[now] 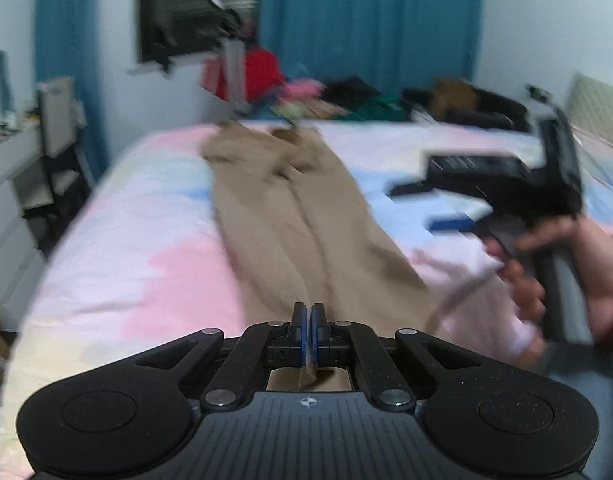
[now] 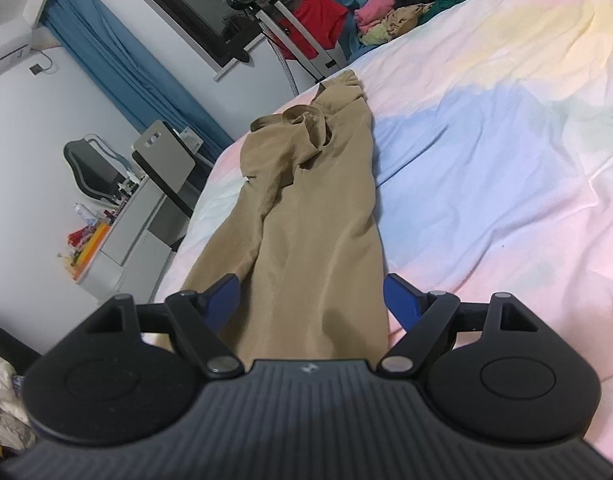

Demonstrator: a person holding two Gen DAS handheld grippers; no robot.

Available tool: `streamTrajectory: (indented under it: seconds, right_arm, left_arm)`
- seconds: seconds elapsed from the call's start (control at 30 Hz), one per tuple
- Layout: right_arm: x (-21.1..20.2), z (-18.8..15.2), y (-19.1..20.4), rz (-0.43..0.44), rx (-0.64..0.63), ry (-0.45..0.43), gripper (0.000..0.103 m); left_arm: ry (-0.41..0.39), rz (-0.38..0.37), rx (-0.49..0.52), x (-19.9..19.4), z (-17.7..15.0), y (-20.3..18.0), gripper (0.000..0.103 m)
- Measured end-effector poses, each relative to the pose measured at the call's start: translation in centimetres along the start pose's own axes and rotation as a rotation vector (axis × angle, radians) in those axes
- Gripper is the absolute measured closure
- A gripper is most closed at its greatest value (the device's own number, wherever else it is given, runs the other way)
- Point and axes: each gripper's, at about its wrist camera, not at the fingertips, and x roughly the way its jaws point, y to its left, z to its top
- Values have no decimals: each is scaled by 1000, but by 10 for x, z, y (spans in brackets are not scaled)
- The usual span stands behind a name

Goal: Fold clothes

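Note:
Tan trousers (image 1: 290,200) lie lengthwise on a pastel bedsheet (image 1: 138,248), waistband at the far end, legs running toward me. My left gripper (image 1: 308,312) is shut on the near hem of the trousers; tan cloth shows under its fingers. My right gripper (image 1: 446,204) appears at the right of the left wrist view, held in a hand, jaws apart. In the right wrist view the right gripper (image 2: 312,296) is open, its blue pads (image 2: 402,300) on either side of the trousers (image 2: 314,216), not closed on the cloth.
A pile of mixed clothes (image 1: 346,100) lies at the far end of the bed; it also shows in the right wrist view (image 2: 410,4). A white desk with a chair (image 2: 146,184) stands left of the bed. Blue curtains (image 1: 366,20) and a metal stand (image 2: 282,20) are behind.

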Motion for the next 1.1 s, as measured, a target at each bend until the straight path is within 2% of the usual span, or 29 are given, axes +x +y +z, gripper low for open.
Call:
streamTrajectory:
  seconds: [0.2,0.33,0.43,0.5,0.57,0.63,0.7,0.8,0.83,0.87,1.03,1.1]
  right_arm:
    - [1,-3,0,34,4,3,22]
    - [12,-1,1,135,45,34,22]
    - [37,12,10,188,66,70,22]
    - [58,22,18,217,71,93,32]
    - [83,32,26,240,68,118,35]
    - [110,38,31,262,74,140,40]
    - [135,40,32,272,75,152,40]
    - [172,42,30,285,78,165,44]
    - [182,42,29,292,75,163,53]
    - [191,41,28,292,73,165,57]
    - [223,33,32,265,25,182,60]
    - [229,33,35,264,0,177,66]
  left_arm:
    - [135,-126,30,32,-6,-21,103]
    - [141,-116,25,36,-9,-19,103]
    - [144,-98,1,37,-14,-14,100]
    - [154,-71,-22,39,-19,-10,86]
    - [178,-33,-43,47,-20,-9,73]
    - [191,-38,-82,52,-20,-5,68]
    - [202,-45,-108,57,-21,-3,59]
    - [218,-55,-116,66,-24,-3,61]
    - [224,-54,-113,68,-25,-3,61]
    - [229,-52,-111,70,-26,-3,62]
    - [265,-46,-125,83,-28,-1,80]
    - [262,-55,-137,83,-28,1,95]
